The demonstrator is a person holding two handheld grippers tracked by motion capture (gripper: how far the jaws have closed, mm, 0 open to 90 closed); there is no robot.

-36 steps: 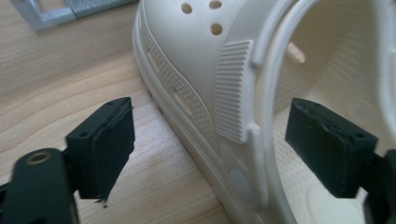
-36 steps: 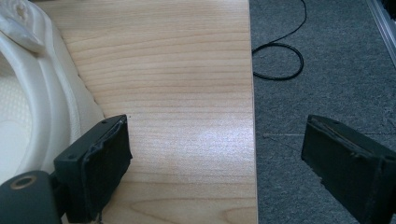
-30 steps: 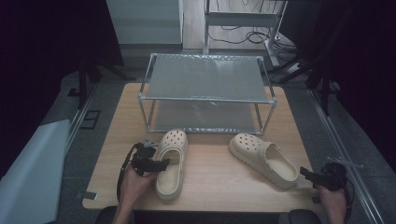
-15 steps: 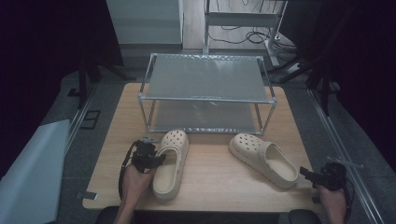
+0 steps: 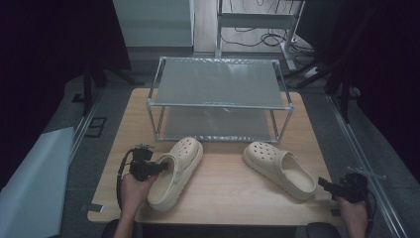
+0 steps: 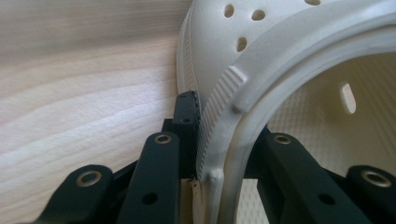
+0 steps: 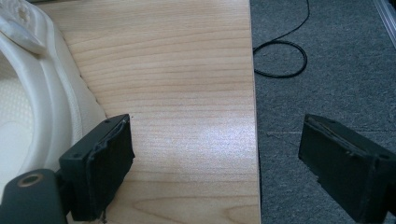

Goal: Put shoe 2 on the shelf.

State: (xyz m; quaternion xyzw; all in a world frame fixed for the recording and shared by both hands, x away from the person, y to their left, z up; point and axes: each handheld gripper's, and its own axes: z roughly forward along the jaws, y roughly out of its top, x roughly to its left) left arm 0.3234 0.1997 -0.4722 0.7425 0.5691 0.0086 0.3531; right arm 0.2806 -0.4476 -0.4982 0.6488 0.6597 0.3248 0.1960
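Left clog [image 5: 176, 171] — cream foam, lying near the tabletop's [image 5: 223, 186] front-left corner, toe toward the wire rack [image 5: 218, 96] at the back edge. The left claw [image 5: 157, 168] is clamped on its side wall; the left gripper view shows the ribbed rim [image 6: 212, 126] pinched between the jaws, one outside, one inside the shoe.

Right clog [image 5: 280, 168] — same make, angled near the front-right corner, heel toward the right edge. The right claw [image 5: 324, 184] sits just beside that heel, spread wide and empty, partly over the tabletop's edge.

Handling note: the step in hand looks like carrying the left clog to the rack. The grip is thin and off to one side, so the shoe will likely swing — lift slowly, keep the sole level, and clear the rack's front rail before setting down.
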